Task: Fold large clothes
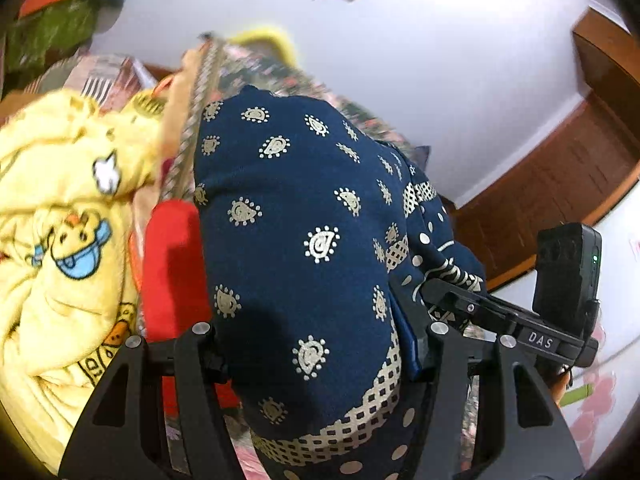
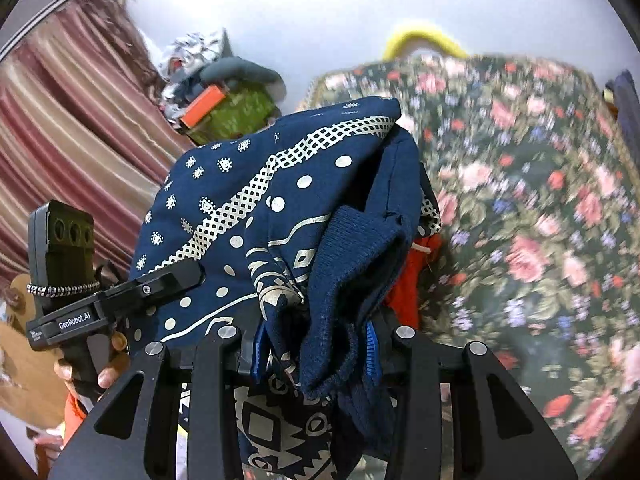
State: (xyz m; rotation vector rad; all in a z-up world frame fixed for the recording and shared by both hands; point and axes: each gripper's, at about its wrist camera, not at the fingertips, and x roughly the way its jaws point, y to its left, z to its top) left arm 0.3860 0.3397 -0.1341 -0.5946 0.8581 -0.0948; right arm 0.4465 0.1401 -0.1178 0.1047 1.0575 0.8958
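Note:
A navy garment (image 1: 288,200) with a cream paisley and lattice print hangs bunched up, lifted off the bed. In the left wrist view it fills the gap of my left gripper (image 1: 316,356), which is shut on a thick fold; the fingertips are buried in cloth. My right gripper (image 1: 440,296) bites the same garment at its right edge. In the right wrist view the navy garment (image 2: 248,184) and its ribbed cuff sit pinched between the blue pads (image 2: 373,350) of my right gripper (image 2: 314,352). My left gripper (image 2: 188,272) clamps it at the left.
A yellow cartoon-print cloth (image 1: 60,220) and a red cloth (image 1: 172,264) lie left of the garment. A floral bedspread (image 2: 520,200) covers the bed on the right. A striped curtain (image 2: 72,128), a clutter pile (image 2: 224,108) and a wooden frame (image 1: 560,184) border the space. A person's hand (image 2: 108,372) holds the left gripper.

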